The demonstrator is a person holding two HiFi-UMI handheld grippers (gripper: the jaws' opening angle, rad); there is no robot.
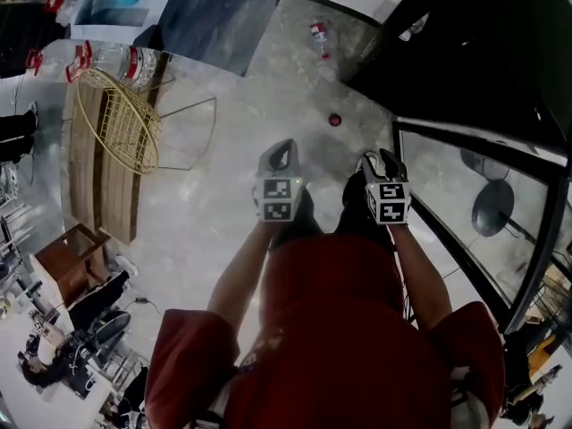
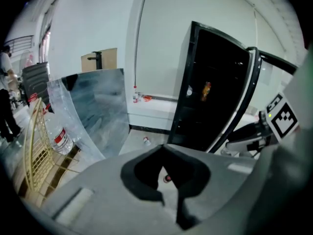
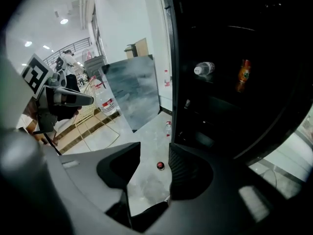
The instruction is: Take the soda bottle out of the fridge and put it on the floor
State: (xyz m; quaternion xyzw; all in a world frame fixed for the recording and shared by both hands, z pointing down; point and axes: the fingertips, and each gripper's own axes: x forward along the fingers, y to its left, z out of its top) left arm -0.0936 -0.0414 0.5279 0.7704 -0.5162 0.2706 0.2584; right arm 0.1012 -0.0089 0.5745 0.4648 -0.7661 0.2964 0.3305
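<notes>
The black fridge [image 3: 244, 43] stands with its glass door [image 1: 474, 195] swung open. On a dark shelf inside stands an orange soda bottle [image 3: 244, 75], also seen as a small orange bottle [image 2: 207, 88] in the left gripper view, beside a clear bottle [image 3: 204, 68] lying on its side. Both grippers hang in the air in front of the fridge, well short of the shelf. My right gripper [image 3: 154, 153] is open with only floor showing between its pads, and it appears in the head view [image 1: 382, 157]. My left gripper [image 2: 164, 148], seen from above [image 1: 284, 147], has its tips together and holds nothing.
On the marble floor lie a small red round thing [image 1: 335, 120] and a small bottle [image 1: 319, 36] near the fridge. A gold wire basket [image 1: 116, 119], large water jugs [image 1: 134, 61], a leaning grey panel [image 1: 219, 12] and a wooden bench [image 1: 98, 177] stand at left.
</notes>
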